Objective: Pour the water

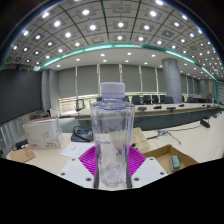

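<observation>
The bottle (112, 128) stands upright between the fingers of the gripper (111, 160), capped and mostly clear, and looks lifted above the table (200, 140), though its base is hidden. The pink pads (91, 158) press against both sides, so the fingers are closed on it. This looks like the carry step before pouring: no cup shows, so the next move calls for finding one and tilting the neck over it. A box (43, 133) sits toward the table's left edge.
</observation>
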Tool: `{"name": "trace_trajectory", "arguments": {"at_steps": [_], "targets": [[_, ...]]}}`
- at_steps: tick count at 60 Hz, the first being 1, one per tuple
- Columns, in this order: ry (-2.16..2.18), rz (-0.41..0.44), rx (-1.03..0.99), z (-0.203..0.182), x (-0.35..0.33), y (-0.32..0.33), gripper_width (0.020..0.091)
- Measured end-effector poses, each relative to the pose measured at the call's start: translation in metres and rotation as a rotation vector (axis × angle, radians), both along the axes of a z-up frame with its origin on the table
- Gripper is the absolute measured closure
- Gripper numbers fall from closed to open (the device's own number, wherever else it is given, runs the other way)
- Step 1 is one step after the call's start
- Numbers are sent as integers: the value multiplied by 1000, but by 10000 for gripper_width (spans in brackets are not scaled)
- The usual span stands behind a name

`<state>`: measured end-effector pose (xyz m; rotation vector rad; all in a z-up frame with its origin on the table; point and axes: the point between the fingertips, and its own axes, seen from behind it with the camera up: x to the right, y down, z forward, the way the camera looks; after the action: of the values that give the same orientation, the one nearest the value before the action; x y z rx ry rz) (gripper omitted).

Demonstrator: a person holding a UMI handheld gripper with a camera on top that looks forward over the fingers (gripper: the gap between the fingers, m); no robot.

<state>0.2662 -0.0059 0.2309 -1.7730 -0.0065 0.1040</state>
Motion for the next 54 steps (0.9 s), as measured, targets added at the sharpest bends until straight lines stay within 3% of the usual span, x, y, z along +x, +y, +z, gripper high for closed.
{"name": "trace_trajectory", "arguments": {"at_steps": [15, 22, 26, 34, 36, 38, 39, 42, 45, 54], "targets": [[-69, -30, -135, -117, 30, -4, 738], [-63, -41, -182, -151, 32, -12, 729], [-51, -45, -135, -149, 33, -14, 713], [-53, -52, -142, -151, 33, -16, 567], [-34, -44, -171, -154, 28, -20, 455], [-11, -24, -201, -157, 23, -24, 275], [1, -17, -214, -159, 21, -26, 240], [27, -11, -244, -159, 19, -33, 283], [28, -34, -262, -157, 21, -39, 240], [-39, -92, -310, -133, 21, -73, 246]]}}
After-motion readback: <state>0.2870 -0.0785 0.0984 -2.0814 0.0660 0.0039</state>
